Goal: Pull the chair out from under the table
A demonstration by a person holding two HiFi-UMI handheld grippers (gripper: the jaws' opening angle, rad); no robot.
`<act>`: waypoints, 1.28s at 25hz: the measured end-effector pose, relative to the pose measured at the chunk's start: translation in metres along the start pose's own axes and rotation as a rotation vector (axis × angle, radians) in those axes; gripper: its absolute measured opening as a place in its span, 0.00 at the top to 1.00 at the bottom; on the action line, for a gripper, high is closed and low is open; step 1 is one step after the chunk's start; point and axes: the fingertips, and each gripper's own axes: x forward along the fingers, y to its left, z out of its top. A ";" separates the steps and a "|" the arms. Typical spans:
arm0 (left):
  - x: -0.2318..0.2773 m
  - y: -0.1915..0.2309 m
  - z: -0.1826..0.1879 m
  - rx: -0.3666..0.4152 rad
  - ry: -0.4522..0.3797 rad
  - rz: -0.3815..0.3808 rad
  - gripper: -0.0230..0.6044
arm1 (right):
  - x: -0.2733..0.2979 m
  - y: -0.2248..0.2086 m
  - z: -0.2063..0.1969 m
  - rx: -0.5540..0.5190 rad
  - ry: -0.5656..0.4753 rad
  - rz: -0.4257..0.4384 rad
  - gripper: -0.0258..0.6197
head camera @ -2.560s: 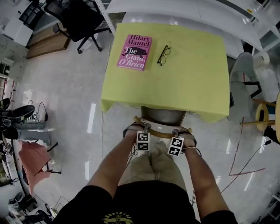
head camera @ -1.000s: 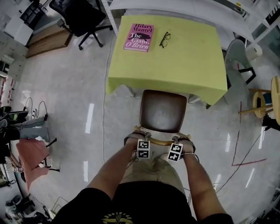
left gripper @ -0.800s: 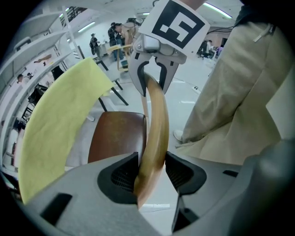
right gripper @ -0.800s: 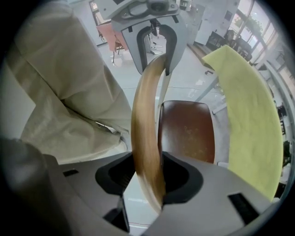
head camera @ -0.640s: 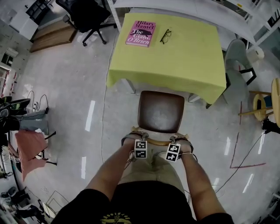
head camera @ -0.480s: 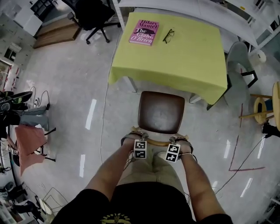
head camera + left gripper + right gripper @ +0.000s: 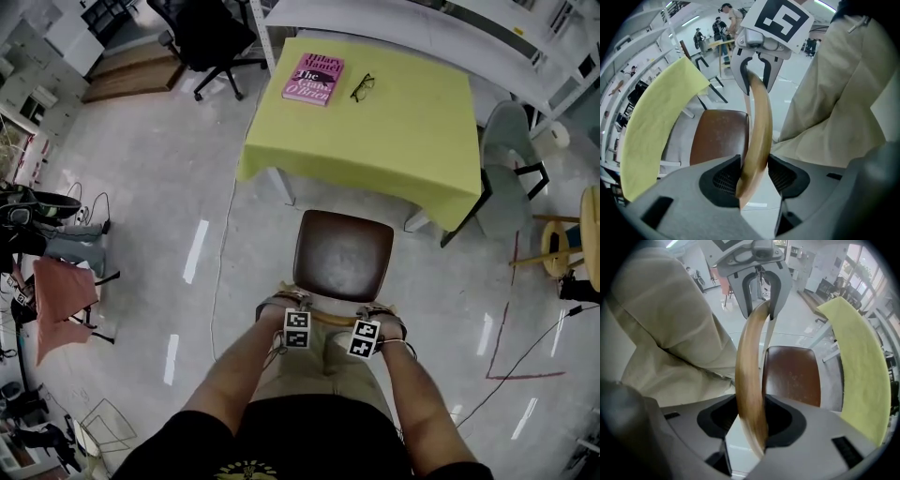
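The chair has a brown seat (image 7: pixel 342 255) and a curved wooden backrest rail (image 7: pixel 329 318). It stands out on the floor, the seat apart from the edge of the yellow-covered table (image 7: pixel 375 131). My left gripper (image 7: pixel 296 317) is shut on the rail's left end and my right gripper (image 7: pixel 367 325) on its right end, both pointing down. In the left gripper view the rail (image 7: pixel 758 126) runs between the pads of my left gripper (image 7: pixel 752 176). The right gripper view shows the rail (image 7: pixel 750 380) clamped the same way in my right gripper (image 7: pixel 751 420), the seat (image 7: pixel 792 376) beyond.
A pink book (image 7: pixel 313 79) and glasses (image 7: pixel 362 87) lie on the table's far side. A grey chair (image 7: pixel 506 173) and a wooden stool (image 7: pixel 572 234) stand at the right, a black office chair (image 7: pixel 202 33) at the far left. The person's legs are right behind the backrest.
The chair has slid back out from under the table with both grippers on its backrest. The whole seat now shows and the gap to the tablecloth has widened.
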 end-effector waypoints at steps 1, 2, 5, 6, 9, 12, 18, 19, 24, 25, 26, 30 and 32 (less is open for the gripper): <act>0.000 0.000 0.001 -0.004 0.002 0.003 0.68 | 0.000 0.001 -0.001 0.002 -0.001 -0.003 0.70; 0.000 -0.001 0.001 -0.005 0.005 0.005 0.68 | 0.000 0.002 -0.001 0.003 -0.002 -0.004 0.70; -0.001 -0.007 0.001 -0.017 0.010 0.008 0.68 | -0.001 0.006 -0.001 0.001 -0.005 -0.010 0.70; -0.001 -0.008 0.002 -0.025 0.006 0.012 0.68 | -0.001 0.007 -0.001 0.001 -0.006 -0.014 0.70; -0.003 -0.009 0.006 -0.045 -0.016 0.030 0.68 | -0.004 0.006 -0.005 0.003 -0.008 -0.018 0.69; -0.004 -0.010 0.007 -0.048 -0.051 0.031 0.68 | -0.005 0.006 -0.005 0.012 -0.010 -0.012 0.69; -0.004 -0.008 0.006 -0.081 -0.111 -0.020 0.67 | -0.005 0.001 -0.001 0.103 -0.055 -0.007 0.64; -0.004 -0.009 0.007 -0.105 -0.117 -0.030 0.67 | -0.006 0.001 -0.001 0.122 -0.063 -0.006 0.64; -0.013 -0.007 0.013 -0.271 -0.180 -0.056 0.66 | -0.023 0.001 -0.003 0.285 -0.125 -0.018 0.64; -0.019 -0.005 0.015 -0.309 -0.208 -0.056 0.66 | -0.028 0.001 -0.003 0.324 -0.145 -0.020 0.64; -0.028 -0.001 0.017 -0.350 -0.243 -0.055 0.66 | -0.034 0.000 -0.001 0.368 -0.174 -0.030 0.66; -0.076 0.026 0.028 -0.498 -0.383 -0.007 0.70 | -0.085 -0.029 0.005 0.647 -0.352 -0.192 0.90; -0.100 0.045 0.032 -0.545 -0.440 0.041 0.79 | -0.115 -0.046 0.003 0.816 -0.452 -0.273 0.94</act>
